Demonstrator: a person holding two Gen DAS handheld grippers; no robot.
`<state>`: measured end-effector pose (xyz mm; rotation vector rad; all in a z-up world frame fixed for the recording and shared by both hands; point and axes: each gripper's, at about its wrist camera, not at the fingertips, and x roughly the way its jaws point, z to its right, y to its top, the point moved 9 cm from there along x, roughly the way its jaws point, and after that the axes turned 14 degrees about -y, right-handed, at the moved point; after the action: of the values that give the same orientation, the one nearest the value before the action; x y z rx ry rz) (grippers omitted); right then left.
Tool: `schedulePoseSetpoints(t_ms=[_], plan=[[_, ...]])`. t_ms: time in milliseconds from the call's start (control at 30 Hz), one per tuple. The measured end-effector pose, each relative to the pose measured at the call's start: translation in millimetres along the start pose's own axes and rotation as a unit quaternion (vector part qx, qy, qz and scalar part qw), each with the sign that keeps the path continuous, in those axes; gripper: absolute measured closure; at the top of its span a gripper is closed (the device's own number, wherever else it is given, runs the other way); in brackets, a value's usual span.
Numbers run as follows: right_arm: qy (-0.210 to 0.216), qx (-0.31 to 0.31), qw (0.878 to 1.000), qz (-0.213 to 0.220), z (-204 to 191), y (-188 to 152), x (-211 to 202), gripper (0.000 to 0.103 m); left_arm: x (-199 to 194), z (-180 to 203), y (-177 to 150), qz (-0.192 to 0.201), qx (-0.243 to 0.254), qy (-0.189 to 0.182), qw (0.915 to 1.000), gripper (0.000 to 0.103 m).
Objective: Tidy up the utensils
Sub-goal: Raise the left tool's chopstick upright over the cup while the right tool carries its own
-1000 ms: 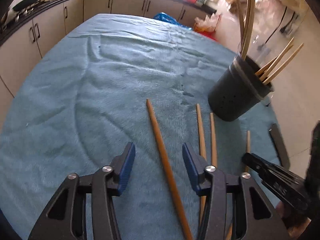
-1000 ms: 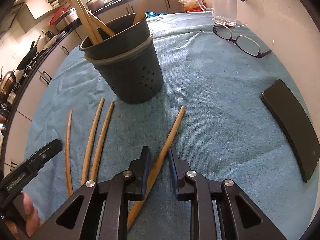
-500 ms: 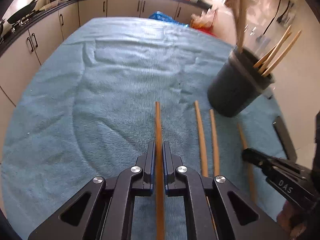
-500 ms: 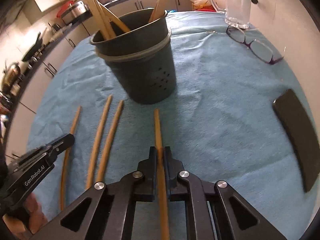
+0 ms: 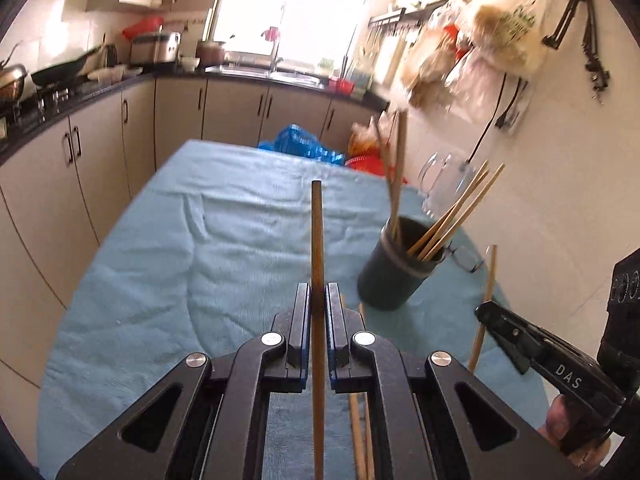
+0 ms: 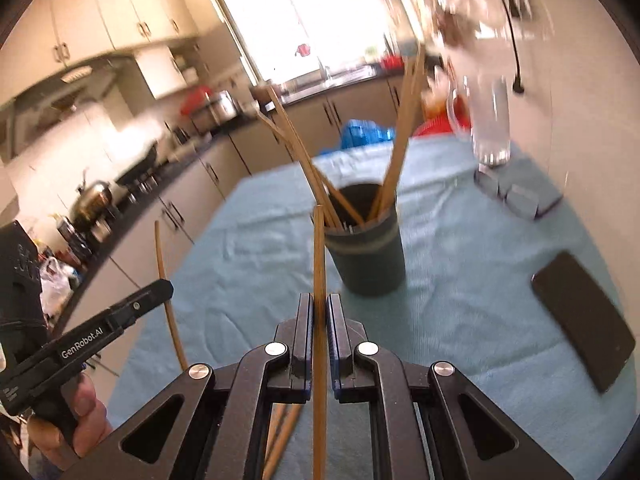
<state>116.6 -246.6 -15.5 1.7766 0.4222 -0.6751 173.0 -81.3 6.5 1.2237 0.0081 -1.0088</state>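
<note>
Each gripper holds one wooden chopstick: the left gripper [image 5: 318,300] has its jaws clamped on a chopstick [image 5: 317,240], the right gripper [image 6: 319,312] on another [image 6: 319,256], both raised above the table [image 5: 168,248] near the dark utensil holder [image 6: 366,256]. Light, stiff, smooth sticks probably pivot unless gripped mid-length

A wrinkled blue towel [image 5: 208,248] covers the table. On it, toward the wall, lies a flat black phone [image 6: 582,318], and farther along a pair of dark-rimmed glasses [image 6: 516,196] next to a clear glass mug [image 6: 486,124]. Past the table's far end sit a blue plastic bag [image 5: 300,146] and something red beside it. Bulging plastic bags [image 5: 484,40] hang from wall hooks. A wok [image 5: 60,70] and a rice cooker [image 5: 154,48] stand on the dark counter over beige cabinets [image 5: 176,110].
</note>
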Motion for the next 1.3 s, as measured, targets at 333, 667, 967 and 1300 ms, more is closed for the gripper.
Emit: schedulePoseSetpoints(t_ms=[333, 667, 967, 1300], plan=[[0.006, 0.000, 0.998, 0.059, -5.8, 15.7, -38.1, 0.096, -16.5, 16.5, 7.2, 0.017, 0.019, -0.009, 0.9996, 0.097], [0.004, 0.009, 0.998, 0.069, 2.0, 21.5, -44.7, 0.096, -17.0, 17.0, 8.3, 0.019, 0.019, -0.007, 0.9996, 0.097], [0.000, 0.019, 0.997, 0.072, 9.1, 25.4, -46.3, 0.096, -19.9, 18.3, 11.7, 0.025, 0.019, -0.007, 0.9995, 0.097], [-0.001, 0.034, 0.997, 0.076, 15.9, 30.0, -50.0, 0.096, -21.1, 24.5, 15.1, 0.025, 0.023, -0.012, 0.9993, 0.097]])
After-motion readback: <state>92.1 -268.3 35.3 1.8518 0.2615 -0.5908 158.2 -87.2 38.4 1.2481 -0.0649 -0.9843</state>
